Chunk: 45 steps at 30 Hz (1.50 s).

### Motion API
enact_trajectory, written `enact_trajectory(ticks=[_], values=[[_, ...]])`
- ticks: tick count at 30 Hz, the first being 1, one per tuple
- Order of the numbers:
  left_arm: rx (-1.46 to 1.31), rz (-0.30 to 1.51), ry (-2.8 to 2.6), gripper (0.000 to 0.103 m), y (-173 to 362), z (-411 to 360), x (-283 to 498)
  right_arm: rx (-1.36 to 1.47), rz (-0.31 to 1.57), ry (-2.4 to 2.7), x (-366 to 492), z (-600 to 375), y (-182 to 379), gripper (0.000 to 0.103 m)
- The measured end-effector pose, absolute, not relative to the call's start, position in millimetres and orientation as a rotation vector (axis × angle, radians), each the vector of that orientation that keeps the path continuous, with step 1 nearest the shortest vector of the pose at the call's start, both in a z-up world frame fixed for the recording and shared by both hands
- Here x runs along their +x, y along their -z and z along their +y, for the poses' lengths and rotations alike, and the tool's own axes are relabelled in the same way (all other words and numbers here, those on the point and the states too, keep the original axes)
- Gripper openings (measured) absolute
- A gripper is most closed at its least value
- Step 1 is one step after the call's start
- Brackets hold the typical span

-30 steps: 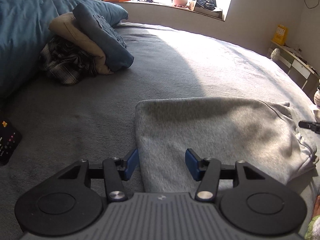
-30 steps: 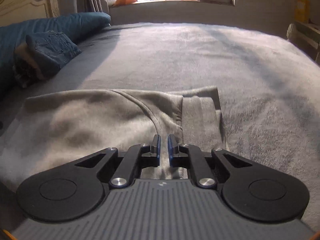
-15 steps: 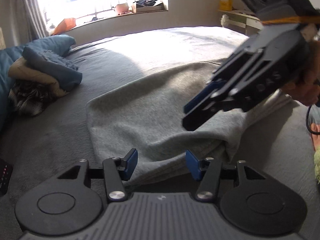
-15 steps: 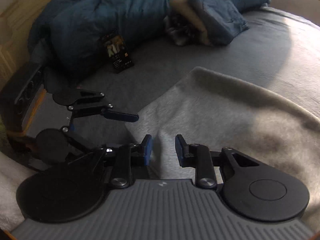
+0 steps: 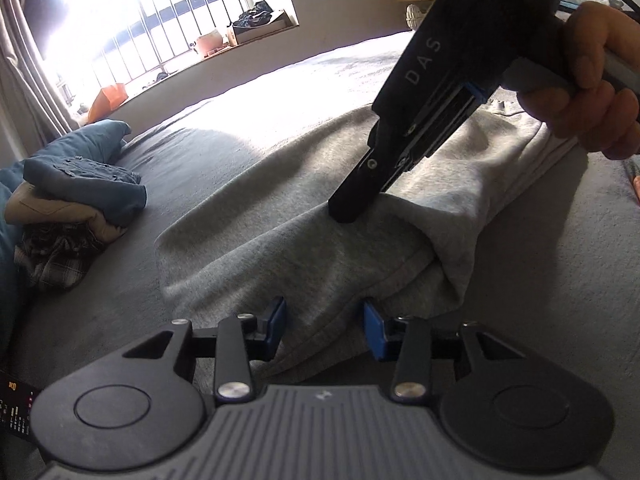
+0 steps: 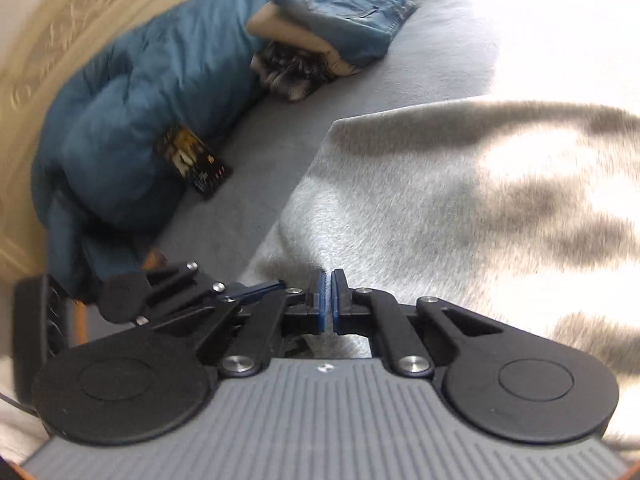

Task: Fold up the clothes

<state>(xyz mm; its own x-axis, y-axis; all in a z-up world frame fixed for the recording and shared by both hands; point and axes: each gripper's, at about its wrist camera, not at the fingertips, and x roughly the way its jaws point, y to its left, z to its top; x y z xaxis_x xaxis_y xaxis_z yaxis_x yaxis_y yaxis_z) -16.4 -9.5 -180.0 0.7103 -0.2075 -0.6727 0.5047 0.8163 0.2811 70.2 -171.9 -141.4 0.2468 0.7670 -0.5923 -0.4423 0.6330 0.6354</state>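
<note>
Right hand-held gripper [image 5: 348, 210] swung in, clamped on grey garment [image 5: 280, 240]; left [image 5: 324, 326] closing.

Lit hard by daylight through the barred window [image 5: 188, 36], blown out to white there and across the far bed cover [image 5: 320, 80]. Dim and flat in the near foreground. Sharp in the left wrist view, with strong fisheye bending at the edges. Smeared by motion blur in the right wrist view, overexposed at upper right, streaked shadows over the grey garment [image 6: 480, 208].
</note>
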Motion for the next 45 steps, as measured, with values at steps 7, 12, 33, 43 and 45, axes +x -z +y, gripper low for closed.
enact_trajectory(ticks=[7, 12, 33, 43, 45], values=[[0.442, 0.626, 0.389, 0.009, 177, -8, -18, 0.462, 1.047, -0.869, 75, -175, 150, 0.002], [0.411, 0.600, 0.353, 0.007, 172, -3, -25, 0.484, 1.063, -0.865, 78, -174, 155, 0.003], [0.518, 0.591, 0.383, 0.053, 180, -23, -18, 0.606, 0.990, -0.791, 72, -222, 153, 0.006], [0.468, 0.563, 0.404, 0.009, 176, -23, -9, 0.439, 1.019, -0.905, 59, -198, 149, 0.006], [0.436, 0.561, 0.408, 0.008, 173, -19, -8, 0.423, 1.044, -0.907, 57, -193, 153, 0.006]])
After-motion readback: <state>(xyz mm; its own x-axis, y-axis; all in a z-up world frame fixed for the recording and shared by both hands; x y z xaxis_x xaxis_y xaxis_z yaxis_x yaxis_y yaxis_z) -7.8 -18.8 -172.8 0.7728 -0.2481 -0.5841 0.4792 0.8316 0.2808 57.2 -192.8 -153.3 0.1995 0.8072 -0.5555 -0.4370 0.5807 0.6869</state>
